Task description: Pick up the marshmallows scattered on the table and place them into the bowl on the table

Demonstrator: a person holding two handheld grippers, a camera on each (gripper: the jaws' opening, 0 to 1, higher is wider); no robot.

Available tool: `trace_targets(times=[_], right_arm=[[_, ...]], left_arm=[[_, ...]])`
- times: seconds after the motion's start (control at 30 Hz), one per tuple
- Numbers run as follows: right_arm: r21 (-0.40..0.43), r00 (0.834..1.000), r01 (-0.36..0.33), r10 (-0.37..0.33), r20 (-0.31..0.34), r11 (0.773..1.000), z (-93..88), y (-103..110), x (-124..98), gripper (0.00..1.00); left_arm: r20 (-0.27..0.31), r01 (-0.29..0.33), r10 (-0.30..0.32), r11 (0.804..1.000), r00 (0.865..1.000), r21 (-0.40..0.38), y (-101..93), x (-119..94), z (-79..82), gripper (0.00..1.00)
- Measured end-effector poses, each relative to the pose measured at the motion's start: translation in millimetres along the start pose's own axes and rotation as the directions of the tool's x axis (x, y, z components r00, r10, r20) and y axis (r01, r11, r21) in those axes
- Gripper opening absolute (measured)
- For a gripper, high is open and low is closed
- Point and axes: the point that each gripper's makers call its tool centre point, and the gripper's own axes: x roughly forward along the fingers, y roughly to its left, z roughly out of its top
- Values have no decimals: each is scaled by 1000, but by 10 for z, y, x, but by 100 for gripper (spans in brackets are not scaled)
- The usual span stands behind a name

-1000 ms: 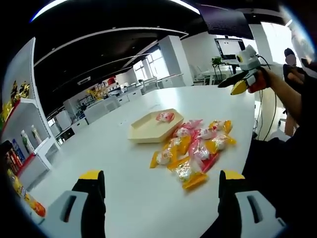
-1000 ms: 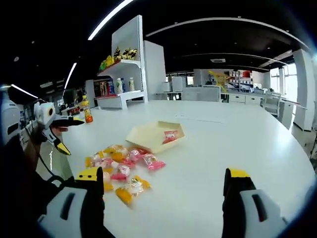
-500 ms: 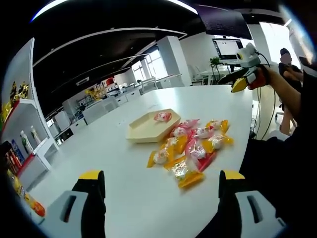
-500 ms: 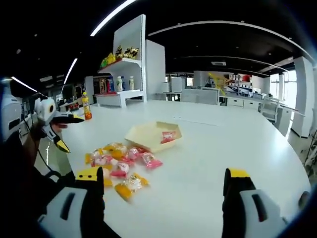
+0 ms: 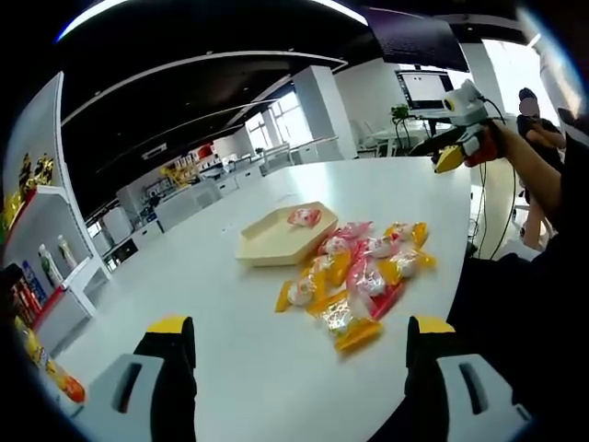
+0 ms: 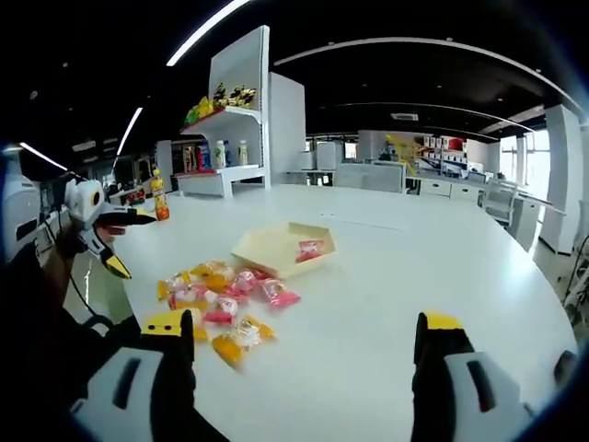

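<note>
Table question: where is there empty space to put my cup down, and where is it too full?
The white table is bare beyond and to the right of the beige tray in the right gripper view, and between the grippers' jaws and the wrapped marshmallows. It is crowded where the marshmallows pile against the tray's near side, by the table's edge.

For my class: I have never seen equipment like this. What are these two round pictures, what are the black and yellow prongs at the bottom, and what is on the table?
A person holds a pair of tongs in each hand, each with its own fisheye camera. The left tongs rise into the left gripper view, the right tongs into the right gripper view; both are open and hold nothing. On the white round table lies a heap of pink and yellow wrapped marshmallows beside a shallow beige hexagonal bowl, which already holds one pink-wrapped marshmallow.
</note>
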Motion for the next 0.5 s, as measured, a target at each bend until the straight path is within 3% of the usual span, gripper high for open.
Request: trace_targets(times=[0.5], right_arm=[[-28,999,-45,44,-25,999,-96,118,64,88]], left_arm=[[-6,-1,1,1000,1000,1,-9,1,-13,94]])
